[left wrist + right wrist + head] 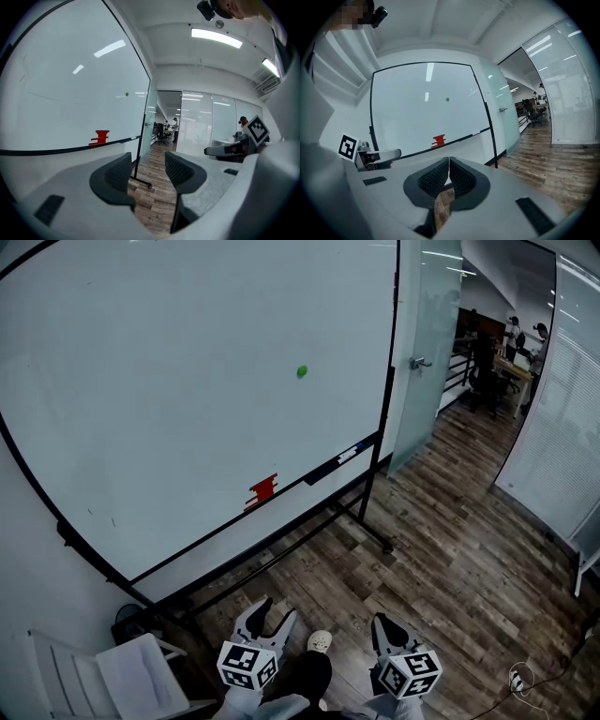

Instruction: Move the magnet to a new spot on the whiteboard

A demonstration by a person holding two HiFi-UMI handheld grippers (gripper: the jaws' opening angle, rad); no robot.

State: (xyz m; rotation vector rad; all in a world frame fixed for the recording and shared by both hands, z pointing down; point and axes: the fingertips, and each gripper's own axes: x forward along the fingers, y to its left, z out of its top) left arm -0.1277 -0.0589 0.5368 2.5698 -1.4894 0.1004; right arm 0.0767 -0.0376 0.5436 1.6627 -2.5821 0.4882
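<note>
Head view puts the left tool [274,613] low at the near edge. In the left gripper view its jaws stand apart, with only wooden floor [450,549] between them. The right tool [383,624] sits just to its right, jaws pressed together on nothing, the tips meeting in a thin slit. Each tool carries a cube of black-and-white square markers, the only print close at hand. A pale shoe [320,641] shows between the two tools, and a white chair [122,673] stands at the near left.

The green magnet [302,371] sticks to the whiteboard [159,381] right of its middle, high above the bottom ledge [206,539] and well apart from both tools. A red item [263,489] rests on that ledge. Farther right along it lies a dark strip with a small white label [347,455], too small to read. Around the magnet the board face is plain white out to the black frame. Right of the frame's upright stands a frosted glass door [427,324] with a metal handle [419,362]. Past the door, open floor runs to far desks where people [514,332] stand.
</note>
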